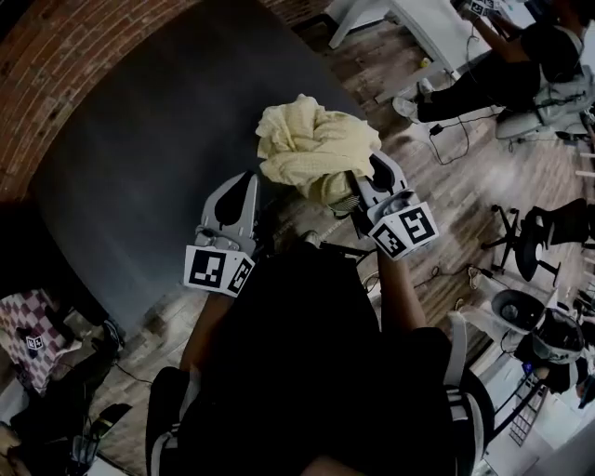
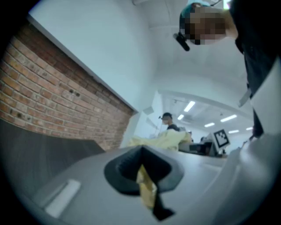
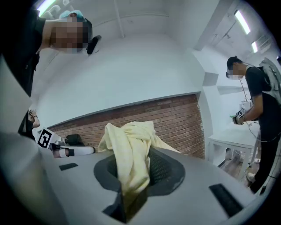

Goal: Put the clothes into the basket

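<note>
A pale yellow garment (image 1: 311, 144) hangs bunched in the air between my two grippers, in front of my body. My right gripper (image 1: 365, 175) is shut on its right side. In the right gripper view the cloth (image 3: 129, 158) fills the jaws of that gripper (image 3: 131, 178) and drapes up over them. My left gripper (image 1: 244, 183) sits at the garment's left edge. In the left gripper view a thin yellow strip (image 2: 146, 190) is pinched in the shut jaws of my left gripper (image 2: 142, 173), with the rest of the garment (image 2: 162, 139) beyond. No basket is in view.
A dark grey mat (image 1: 149, 158) covers the floor below, beside a brick wall (image 1: 74, 56). A white table (image 1: 437, 28) and a seated person (image 1: 521, 65) are at the upper right. Office chairs (image 1: 539, 232) stand at the right. A checkered item (image 1: 33, 339) lies at the lower left.
</note>
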Demonstrator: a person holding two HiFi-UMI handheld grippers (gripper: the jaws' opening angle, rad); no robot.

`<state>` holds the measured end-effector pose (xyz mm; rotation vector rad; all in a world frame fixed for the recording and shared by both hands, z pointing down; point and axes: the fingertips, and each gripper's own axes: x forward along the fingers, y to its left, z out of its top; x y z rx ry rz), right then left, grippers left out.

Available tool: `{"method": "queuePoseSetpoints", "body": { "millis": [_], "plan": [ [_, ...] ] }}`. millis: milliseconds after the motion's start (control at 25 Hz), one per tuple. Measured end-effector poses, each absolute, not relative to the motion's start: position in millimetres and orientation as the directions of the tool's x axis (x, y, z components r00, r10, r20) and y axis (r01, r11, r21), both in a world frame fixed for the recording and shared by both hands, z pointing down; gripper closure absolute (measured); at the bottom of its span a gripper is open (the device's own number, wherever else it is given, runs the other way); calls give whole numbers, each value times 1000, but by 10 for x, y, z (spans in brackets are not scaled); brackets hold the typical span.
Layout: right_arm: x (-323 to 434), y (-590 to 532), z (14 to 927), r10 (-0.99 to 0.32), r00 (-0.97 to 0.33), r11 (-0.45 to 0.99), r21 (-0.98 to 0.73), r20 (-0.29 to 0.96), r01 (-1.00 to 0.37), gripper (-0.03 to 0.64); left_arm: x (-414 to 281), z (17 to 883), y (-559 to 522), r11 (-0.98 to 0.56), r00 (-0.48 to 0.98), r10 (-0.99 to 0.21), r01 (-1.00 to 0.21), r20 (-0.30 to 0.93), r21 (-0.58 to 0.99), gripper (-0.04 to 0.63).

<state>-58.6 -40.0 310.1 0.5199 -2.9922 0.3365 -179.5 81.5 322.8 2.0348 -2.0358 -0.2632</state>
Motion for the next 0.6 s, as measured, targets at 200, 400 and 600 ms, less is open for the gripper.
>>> {"method": "queuePoseSetpoints", "body": {
  "millis": [200, 400, 600],
  "plan": [
    [-21, -461, 3036, -381, -919, 895, -206, 105, -394, 534, -1323, 3215, 686, -45, 63, -997, -956, 55, 289, 591],
    [507, -600, 3058, -432, -897, 869, -220, 96, -443, 534, -885, 3237, 507, -90, 115, -991, -953, 71, 289, 591],
    [952, -484, 2981, -491, -869, 841, -226, 66, -492, 534, -575, 3221, 574, -133, 158, -985, -953, 72, 273, 591]
  ]
}}
